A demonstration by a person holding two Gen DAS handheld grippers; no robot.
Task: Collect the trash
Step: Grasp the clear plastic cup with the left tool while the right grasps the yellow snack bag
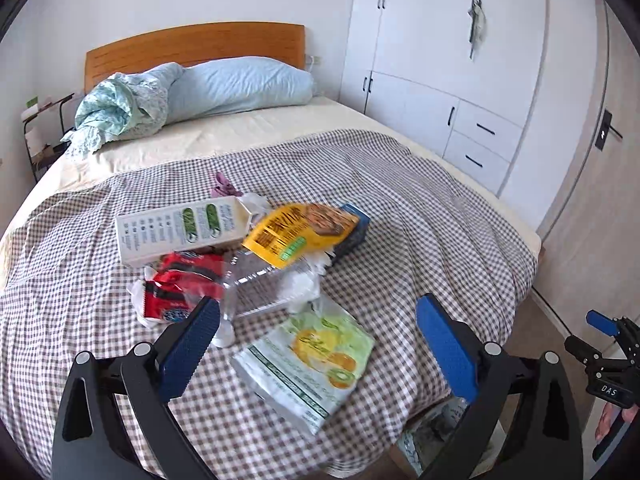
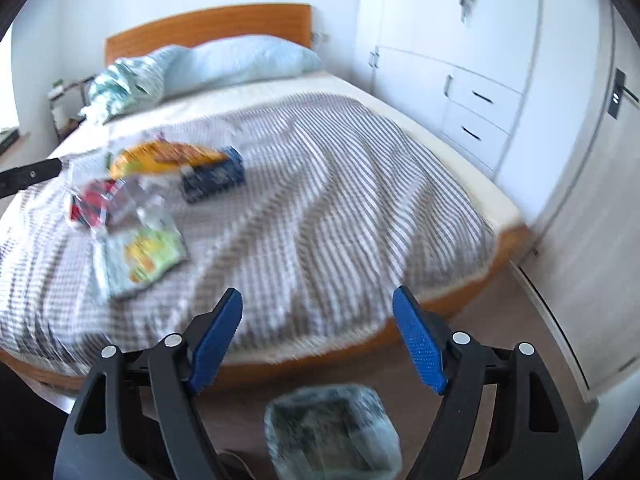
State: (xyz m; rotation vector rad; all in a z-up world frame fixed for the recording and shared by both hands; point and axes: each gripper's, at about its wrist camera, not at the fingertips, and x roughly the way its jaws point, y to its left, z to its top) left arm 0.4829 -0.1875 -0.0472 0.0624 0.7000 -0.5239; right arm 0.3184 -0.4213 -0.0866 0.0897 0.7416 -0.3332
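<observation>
I see a brown-and-white checked blanket (image 1: 400, 208), a yellow packet (image 1: 296, 232), a red wrapper (image 1: 184, 284), a green-and-orange pouch (image 1: 312, 360), pale-blue pillows (image 1: 240, 84), and my blue finger pads (image 1: 448, 348).

Black grippers (image 1: 318, 350) (blue ribbed pads, silver rivets)

Both views are bright with soft, even daylight; the white wall (image 1: 160, 8) and wardrobe (image 1: 460, 60) look slightly washed out and bluish. Shadows are faint, showing mostly in the folds of the checked blanket (image 1: 400, 208). The left wrist view is fairly sharp, with slight smear on the yellow packet (image 1: 300, 232). The right wrist view is heavily motion-blurred: the blanket's checks streak into stripes. Fisheye distortion bends the wardrobe edges, and dark vignetting fills the corners.
</observation>
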